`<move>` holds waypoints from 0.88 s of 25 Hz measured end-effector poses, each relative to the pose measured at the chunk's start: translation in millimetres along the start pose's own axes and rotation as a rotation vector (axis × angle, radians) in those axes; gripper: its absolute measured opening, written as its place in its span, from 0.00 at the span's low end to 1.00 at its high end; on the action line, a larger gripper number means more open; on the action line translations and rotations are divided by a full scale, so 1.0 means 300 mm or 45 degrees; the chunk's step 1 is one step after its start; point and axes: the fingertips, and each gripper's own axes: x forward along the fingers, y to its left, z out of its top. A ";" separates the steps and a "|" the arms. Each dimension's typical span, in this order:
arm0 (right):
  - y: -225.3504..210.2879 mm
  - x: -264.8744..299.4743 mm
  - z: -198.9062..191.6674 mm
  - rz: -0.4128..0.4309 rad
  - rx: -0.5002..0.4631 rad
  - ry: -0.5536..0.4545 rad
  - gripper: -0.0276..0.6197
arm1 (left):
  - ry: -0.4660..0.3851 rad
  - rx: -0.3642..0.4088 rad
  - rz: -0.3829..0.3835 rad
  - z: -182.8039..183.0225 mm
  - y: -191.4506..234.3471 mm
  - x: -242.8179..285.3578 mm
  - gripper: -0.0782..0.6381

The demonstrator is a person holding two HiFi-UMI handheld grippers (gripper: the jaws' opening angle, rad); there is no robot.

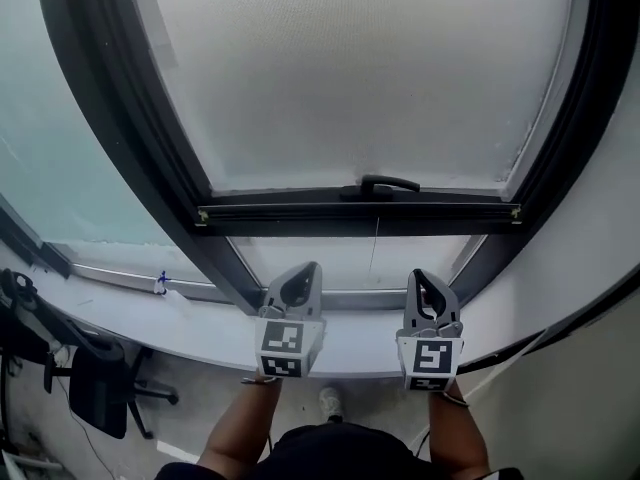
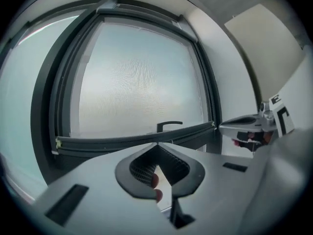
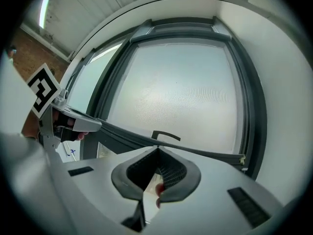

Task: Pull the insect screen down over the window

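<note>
The insect screen (image 1: 370, 68), a pale grey mesh, covers most of the window. Its dark bottom bar (image 1: 360, 211) carries a black handle (image 1: 385, 185) and hangs a little above the sill, with a strip of window still bare below it. A thin cord (image 1: 376, 248) drops from the bar. My left gripper (image 1: 300, 273) and right gripper (image 1: 425, 280) sit side by side below the bar, apart from it, both shut with nothing between the jaws. In the left gripper view the handle (image 2: 168, 126) lies just beyond the shut left gripper (image 2: 157, 146). The right gripper view shows the handle (image 3: 165, 135) above the shut right gripper (image 3: 157, 150).
The dark window frame (image 1: 130, 118) stands left of the screen, with a fixed glass pane (image 1: 60, 148) beyond it. A white sill (image 1: 200, 323) runs under the window and a white wall (image 1: 600, 218) closes the right side. A black office chair (image 1: 100, 388) stands low at the left.
</note>
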 end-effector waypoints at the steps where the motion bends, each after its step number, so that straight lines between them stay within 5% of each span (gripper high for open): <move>1: -0.010 -0.022 -0.006 -0.001 0.013 -0.003 0.05 | -0.006 -0.030 -0.004 -0.006 -0.022 -0.014 0.11; 5: -0.041 -0.136 -0.027 -0.001 0.059 -0.024 0.05 | -0.042 -0.114 -0.027 -0.020 -0.125 -0.094 0.11; 22: -0.029 -0.599 -0.151 0.068 0.139 -0.020 0.05 | 0.031 -0.117 0.068 -0.134 -0.442 -0.475 0.11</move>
